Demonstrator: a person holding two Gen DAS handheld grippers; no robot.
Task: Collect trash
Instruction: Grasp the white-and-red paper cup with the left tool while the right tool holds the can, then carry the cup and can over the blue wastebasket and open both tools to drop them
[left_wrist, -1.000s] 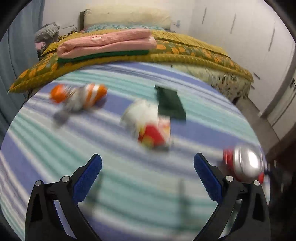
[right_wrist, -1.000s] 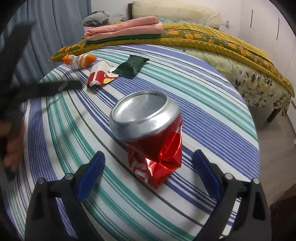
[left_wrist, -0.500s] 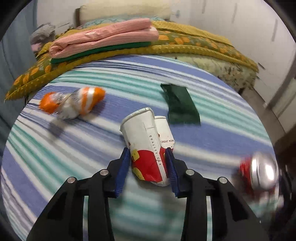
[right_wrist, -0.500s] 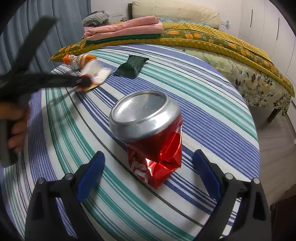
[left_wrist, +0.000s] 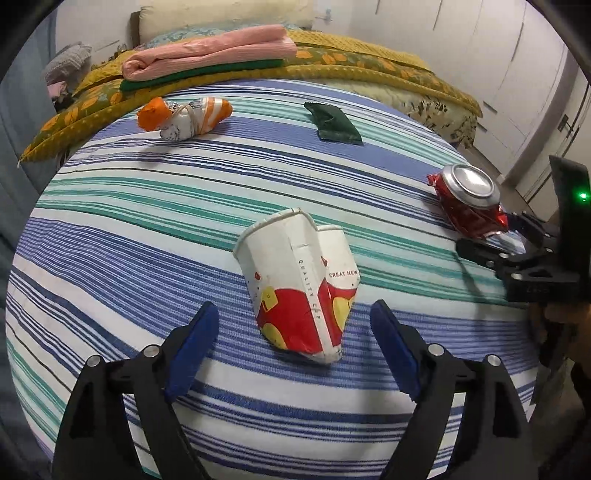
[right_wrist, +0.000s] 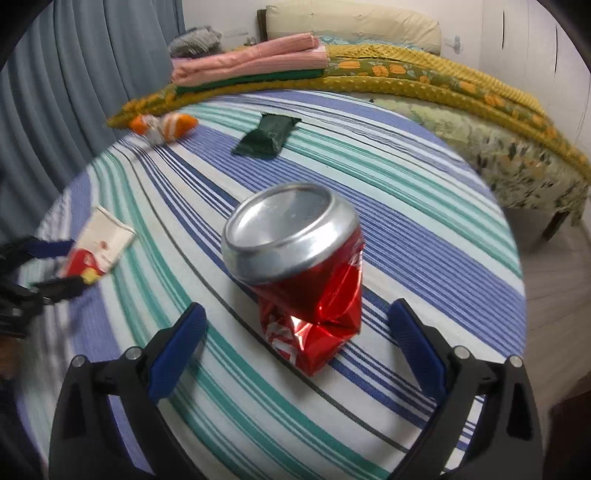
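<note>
A crushed white and red paper cup (left_wrist: 299, 288) lies on the striped tablecloth (left_wrist: 147, 229) between the pads of my left gripper (left_wrist: 293, 314). Its jaws are opening and the blue pads stand clear of the cup on both sides. A crushed red soda can (right_wrist: 295, 251) stands upright between the wide-apart pads of my right gripper (right_wrist: 297, 315), which is open and not touching it. From the left wrist view the can (left_wrist: 467, 199) shows at the right. An orange and white wrapper (left_wrist: 184, 116) and a dark green packet (left_wrist: 332, 122) lie at the far side.
The round table drops off at its right edge toward the floor (right_wrist: 554, 280). Behind it stands a bed with a yellow blanket (left_wrist: 369, 70) and folded pink and green cloths (left_wrist: 207, 59). A grey curtain (right_wrist: 55, 92) hangs at the left.
My left gripper closed on the paper cup, carried it nearer and toward the can, and has now let go with the jaws spread. The right gripper and can have not moved.
</note>
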